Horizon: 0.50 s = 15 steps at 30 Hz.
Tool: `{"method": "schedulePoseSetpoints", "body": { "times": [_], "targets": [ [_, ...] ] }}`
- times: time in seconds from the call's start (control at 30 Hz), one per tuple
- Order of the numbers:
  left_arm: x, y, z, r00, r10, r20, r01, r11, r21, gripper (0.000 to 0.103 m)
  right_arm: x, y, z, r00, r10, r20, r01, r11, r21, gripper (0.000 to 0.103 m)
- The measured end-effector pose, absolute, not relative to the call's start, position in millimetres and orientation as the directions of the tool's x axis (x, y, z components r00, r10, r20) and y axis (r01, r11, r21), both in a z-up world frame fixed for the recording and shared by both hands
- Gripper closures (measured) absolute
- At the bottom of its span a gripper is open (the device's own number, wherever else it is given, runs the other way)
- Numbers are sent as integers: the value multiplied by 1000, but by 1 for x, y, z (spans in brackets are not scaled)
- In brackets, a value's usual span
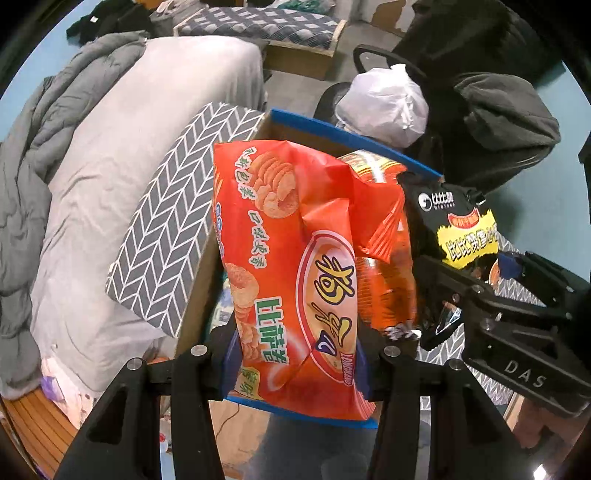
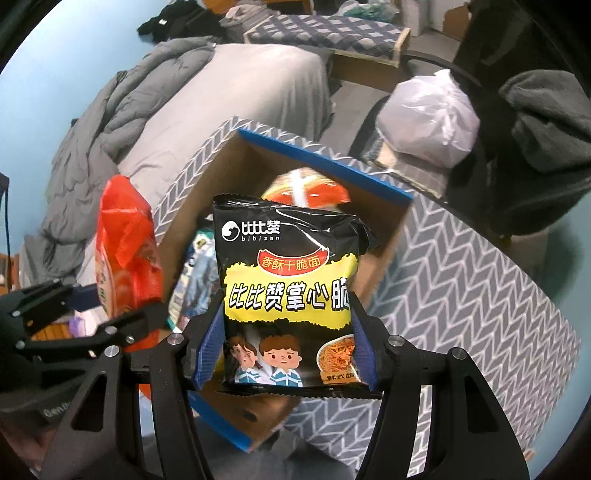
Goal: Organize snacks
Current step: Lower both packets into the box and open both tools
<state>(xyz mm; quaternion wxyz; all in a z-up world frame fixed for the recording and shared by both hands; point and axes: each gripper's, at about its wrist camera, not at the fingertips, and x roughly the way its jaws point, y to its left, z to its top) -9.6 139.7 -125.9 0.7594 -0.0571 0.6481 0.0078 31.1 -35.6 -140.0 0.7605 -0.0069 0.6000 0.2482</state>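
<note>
Cluttered bedroom: bed with grey sheet (image 1: pixel 122 147) and a bunched grey duvet (image 1: pixel 33 122) on the left, a patterned bench (image 1: pixel 266 29) at the back, a white plastic bag (image 1: pixel 384 99) and dark clothing heaped on a chair (image 1: pixel 498 122) to the right. Centre of both views is an open storage box (image 2: pixel 461 266), grey herringbone fabric outside, cardboard inside, blue-taped rim (image 2: pixel 332 151); snack packs already lie in it, one red-and-white pack (image 2: pixel 306 188) against the far wall. Left gripper (image 1: pixel 295 354) pinches the lower end of an orange chip bag (image 1: pixel 288 266), long axis running away from the camera, top crumpled and folded, hanging over the box's left rim. Right gripper (image 2: pixel 288 350) pinches the bottom of a black-and-yellow noodle pack (image 2: pixel 288 288), upright, print facing the camera, over the box opening. The two grippers are close side by side, each visible in the other's view. Open room inside the box mostly to its right wall; the bed crowds the left side.
</note>
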Motion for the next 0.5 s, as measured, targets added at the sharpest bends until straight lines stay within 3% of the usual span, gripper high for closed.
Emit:
{"method": "schedulePoseSetpoints", "body": {
  "times": [0.3, 0.37, 0.43, 0.5],
  "targets": [
    [-7, 152, -135, 137, -75, -988, -100, 991, -89, 51, 33, -15, -138, 140, 361, -922, -393, 875, 283, 41],
    [-9, 153, -132, 143, -75, -987, -93, 992, -89, 48, 33, -13, -137, 136, 360, -923, -385, 878, 286, 40],
    [-10, 152, -130, 149, -75, -986, -87, 992, -89, 39, 33, -14, -135, 140, 365, -920, -375, 880, 292, 32],
    [-14, 153, -126, 164, -73, -984, -87, 992, -88, 36, 32, -15, -132, 157, 358, -920, -370, 885, 282, 29]
  ]
}}
